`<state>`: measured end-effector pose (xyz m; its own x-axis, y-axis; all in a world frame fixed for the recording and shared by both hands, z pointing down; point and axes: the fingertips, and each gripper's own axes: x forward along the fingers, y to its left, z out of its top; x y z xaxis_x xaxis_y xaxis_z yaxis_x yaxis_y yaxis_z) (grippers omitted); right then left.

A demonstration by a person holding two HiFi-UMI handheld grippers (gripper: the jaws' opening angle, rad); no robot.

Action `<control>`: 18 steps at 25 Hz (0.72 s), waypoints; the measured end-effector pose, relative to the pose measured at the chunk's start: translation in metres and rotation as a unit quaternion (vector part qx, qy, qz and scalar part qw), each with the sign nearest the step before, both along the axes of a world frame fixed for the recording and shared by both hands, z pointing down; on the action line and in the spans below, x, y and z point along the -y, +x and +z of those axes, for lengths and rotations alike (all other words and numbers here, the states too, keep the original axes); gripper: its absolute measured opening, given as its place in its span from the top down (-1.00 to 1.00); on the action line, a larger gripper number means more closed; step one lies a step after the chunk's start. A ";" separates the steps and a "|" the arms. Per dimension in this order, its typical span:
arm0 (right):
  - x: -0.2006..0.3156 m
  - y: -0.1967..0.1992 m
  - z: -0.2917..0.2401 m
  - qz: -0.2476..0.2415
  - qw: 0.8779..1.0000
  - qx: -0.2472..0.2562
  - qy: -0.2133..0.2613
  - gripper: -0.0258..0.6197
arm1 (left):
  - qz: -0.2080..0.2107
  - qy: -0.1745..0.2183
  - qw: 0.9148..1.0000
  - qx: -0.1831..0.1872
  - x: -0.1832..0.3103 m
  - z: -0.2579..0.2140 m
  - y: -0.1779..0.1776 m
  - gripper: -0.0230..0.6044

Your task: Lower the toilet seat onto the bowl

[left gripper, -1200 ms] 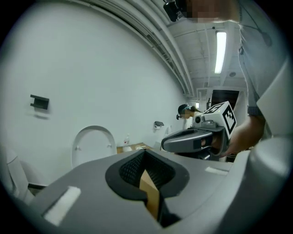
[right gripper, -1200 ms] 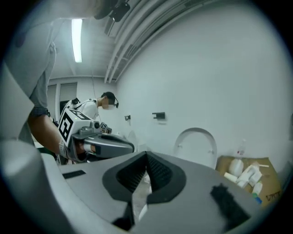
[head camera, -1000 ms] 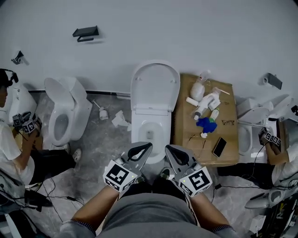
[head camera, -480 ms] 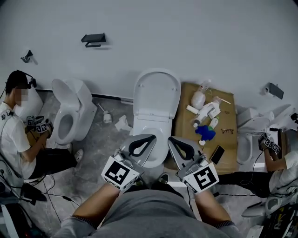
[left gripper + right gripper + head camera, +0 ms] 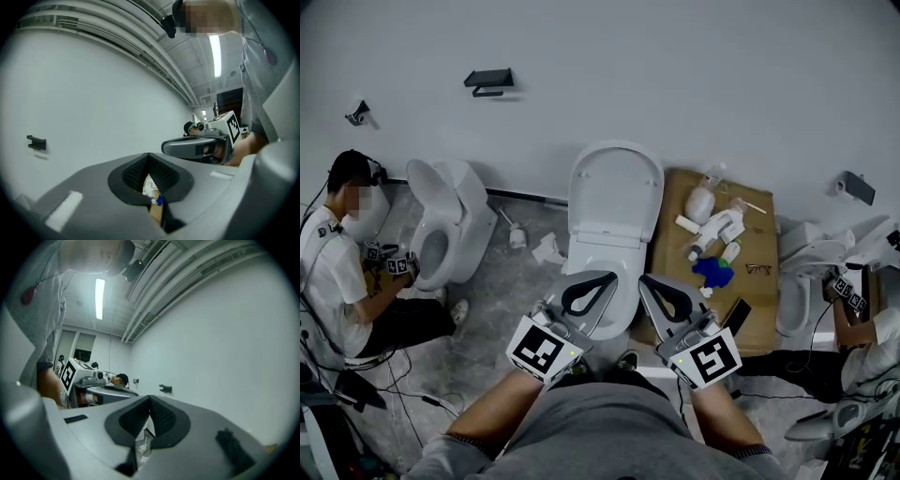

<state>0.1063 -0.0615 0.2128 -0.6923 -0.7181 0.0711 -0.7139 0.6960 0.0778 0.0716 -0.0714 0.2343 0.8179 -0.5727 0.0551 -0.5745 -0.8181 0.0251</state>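
Observation:
In the head view a white toilet stands in the middle. Its seat and lid (image 5: 615, 187) are raised upright against the wall, above the open bowl (image 5: 602, 267). My left gripper (image 5: 607, 278) is held just in front of the bowl's near rim, jaws shut with nothing between them. My right gripper (image 5: 645, 280) hovers beside it at the bowl's right front, also shut and empty. Neither touches the toilet. In the left gripper view the shut jaws (image 5: 148, 155) point up at the wall, with the right gripper (image 5: 197, 146) alongside. The right gripper view shows its shut jaws (image 5: 150, 398).
A cardboard box (image 5: 748, 281) right of the toilet carries spray bottles (image 5: 712, 225), a blue cloth (image 5: 712, 269) and a phone (image 5: 737, 314). A second toilet (image 5: 441, 234) with a seated person (image 5: 337, 272) is at left. Crumpled paper (image 5: 547, 248) lies on the floor. More toilets (image 5: 806, 272) stand at right.
Over the second both grippers have edged forward toward the bowl's near rim, and the head view has shifted. Both have stayed shut. The person at left has come further into view.

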 end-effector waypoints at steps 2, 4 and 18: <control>0.001 0.000 0.002 -0.001 1.000 -0.001 0.001 0.88 | -0.001 -0.003 1.000 0.002 0.000 0.002 0.000 0.90; 0.000 -0.001 0.003 -0.003 1.000 -0.002 0.002 0.87 | -0.003 -0.013 1.000 -0.009 -0.001 -0.001 0.001 0.90; -0.004 -0.011 0.005 -0.001 1.000 -0.009 -0.003 0.87 | -0.003 -0.013 1.000 -0.010 -0.004 -0.003 -0.007 0.90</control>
